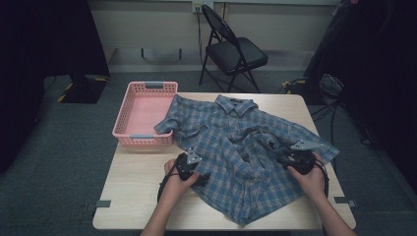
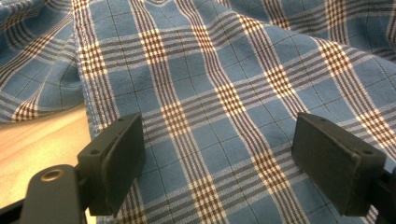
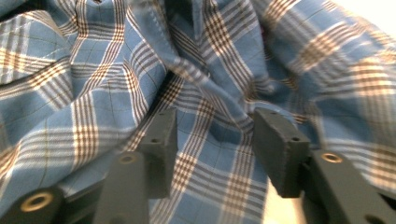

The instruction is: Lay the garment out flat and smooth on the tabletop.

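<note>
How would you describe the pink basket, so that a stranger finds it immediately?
Start at the wooden table. At its far left corner, left of the blue plaid shirt, sits the pink basket. It is the one pink thing there, rectangular, with lattice walls; one shirt sleeve lies over its right rim.

A shirt [image 1: 241,157] lies spread over the middle and right of the table [image 1: 133,196], its collar at the far edge. A basket [image 1: 129,118] sits on the table's far left corner, touched by the shirt's sleeve, and a folding chair [image 1: 231,49] stands on the floor behind the table. The left hand-held gripper [image 1: 193,169] rests at the shirt's left edge, the right hand-held gripper [image 1: 282,153] on its right part
</note>
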`<control>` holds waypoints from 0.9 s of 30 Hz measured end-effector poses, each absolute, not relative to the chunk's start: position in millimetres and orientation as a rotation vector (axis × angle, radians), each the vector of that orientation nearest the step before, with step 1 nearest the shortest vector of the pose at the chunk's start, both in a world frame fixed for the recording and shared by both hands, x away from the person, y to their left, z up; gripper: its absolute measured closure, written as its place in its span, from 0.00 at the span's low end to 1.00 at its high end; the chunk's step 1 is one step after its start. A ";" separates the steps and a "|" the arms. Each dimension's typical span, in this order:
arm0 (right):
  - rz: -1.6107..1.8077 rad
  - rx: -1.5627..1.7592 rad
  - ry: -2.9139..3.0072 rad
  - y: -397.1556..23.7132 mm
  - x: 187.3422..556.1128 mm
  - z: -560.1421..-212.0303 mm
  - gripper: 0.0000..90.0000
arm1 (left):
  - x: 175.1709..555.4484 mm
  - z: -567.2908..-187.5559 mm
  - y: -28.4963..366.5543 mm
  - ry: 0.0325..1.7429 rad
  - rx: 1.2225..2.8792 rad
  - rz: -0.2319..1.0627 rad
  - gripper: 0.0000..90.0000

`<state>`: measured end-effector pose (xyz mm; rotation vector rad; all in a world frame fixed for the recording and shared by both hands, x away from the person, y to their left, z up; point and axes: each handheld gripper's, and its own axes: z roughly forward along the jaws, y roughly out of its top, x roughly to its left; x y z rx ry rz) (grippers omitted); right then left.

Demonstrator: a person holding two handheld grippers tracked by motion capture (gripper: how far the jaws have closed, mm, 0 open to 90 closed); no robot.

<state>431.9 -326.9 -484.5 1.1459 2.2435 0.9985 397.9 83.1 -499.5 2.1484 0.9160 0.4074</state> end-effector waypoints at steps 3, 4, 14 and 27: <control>1.003 1.144 2.293 -326.1 433.9 -492.3 0.83 | 397.9 -499.5 83.1 0.916 2.148 0.407 0.19; 1.027 1.159 2.303 -327.3 433.5 -492.5 0.85 | 397.9 -499.5 83.1 0.916 2.149 0.407 0.19; 1.034 1.193 2.397 -332.4 403.8 -487.3 1.00 | 397.5 -499.3 83.7 0.910 2.151 0.409 0.19; 1.158 1.094 2.298 -332.5 381.1 -480.2 0.69 | 398.8 -495.6 85.2 0.920 2.143 0.438 0.20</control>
